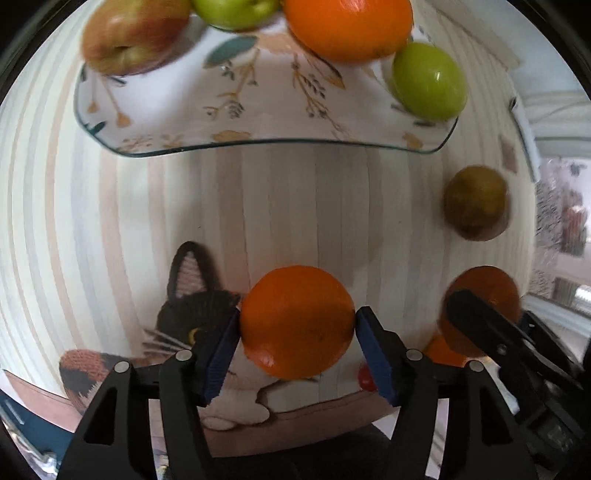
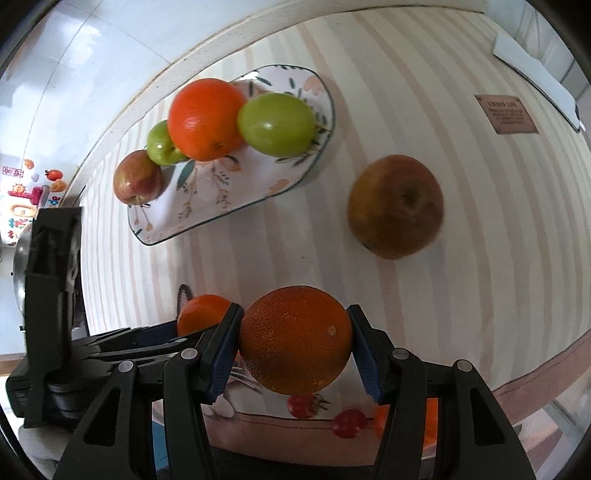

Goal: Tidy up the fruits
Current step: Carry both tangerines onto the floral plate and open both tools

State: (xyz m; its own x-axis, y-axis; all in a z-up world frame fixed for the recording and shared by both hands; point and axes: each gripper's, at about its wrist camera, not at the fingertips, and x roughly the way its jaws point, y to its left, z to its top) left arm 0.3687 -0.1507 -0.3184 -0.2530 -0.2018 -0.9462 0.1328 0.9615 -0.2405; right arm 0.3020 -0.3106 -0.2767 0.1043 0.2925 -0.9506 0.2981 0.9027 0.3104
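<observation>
My left gripper (image 1: 297,332) is shut on a bright orange (image 1: 297,321), held over the striped tablecloth. My right gripper (image 2: 295,343) is shut on a darker orange (image 2: 295,339); in the left wrist view that gripper and its orange (image 1: 487,295) show at the right. The floral plate (image 1: 258,110) lies ahead and holds a red apple (image 1: 129,37), two green apples (image 1: 428,81) and an orange (image 1: 349,26). In the right wrist view the plate (image 2: 207,206) is at the upper left. A brownish apple (image 2: 397,206) lies loose on the cloth, right of the plate.
The tablecloth (image 1: 277,206) has a cat picture (image 1: 192,314) and printed cherry tomatoes (image 2: 349,422) near its front edge. A brown label (image 2: 506,114) is sewn on at the far right. A white wall (image 2: 92,55) runs behind the table.
</observation>
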